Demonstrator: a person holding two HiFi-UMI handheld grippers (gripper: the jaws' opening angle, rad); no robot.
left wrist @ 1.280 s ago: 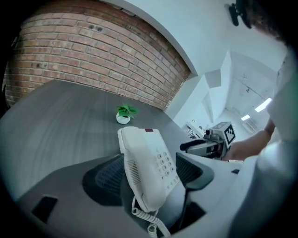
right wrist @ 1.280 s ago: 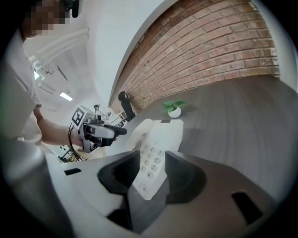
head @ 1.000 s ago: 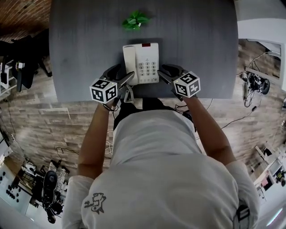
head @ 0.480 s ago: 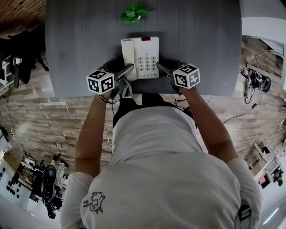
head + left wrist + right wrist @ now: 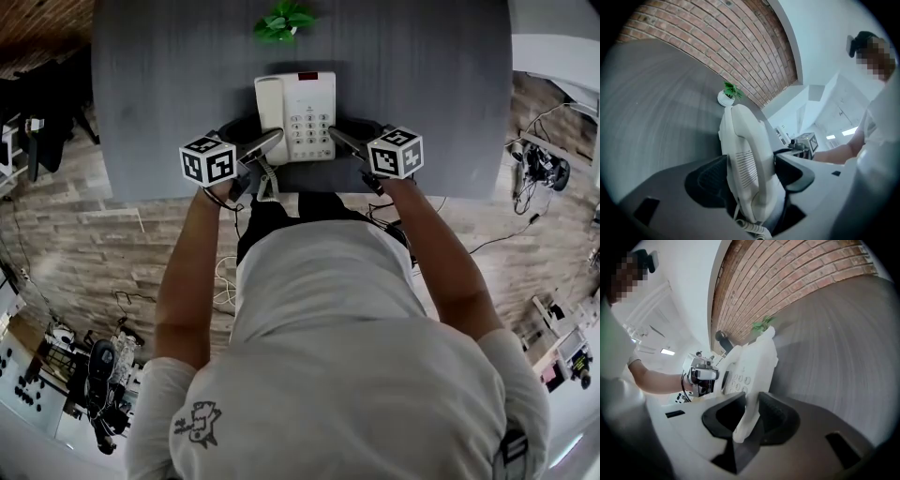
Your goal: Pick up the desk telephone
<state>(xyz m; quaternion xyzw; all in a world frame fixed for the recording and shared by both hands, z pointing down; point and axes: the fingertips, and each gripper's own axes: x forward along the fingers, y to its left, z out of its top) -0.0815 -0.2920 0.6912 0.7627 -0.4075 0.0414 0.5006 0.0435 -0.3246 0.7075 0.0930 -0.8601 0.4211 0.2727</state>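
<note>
Both pairs of fingers have just been closing, and the desk telephone is now caught between them. Its handset side is clamped by the left gripper, and its thin opposite edge is pinched by the right gripper. The telephone is seen at the upper centre of the head view, over the grey counter just below the plant, much where it was a second ago. No lift can be made out. The grasp is judged complete, and only the raising remains.
</note>
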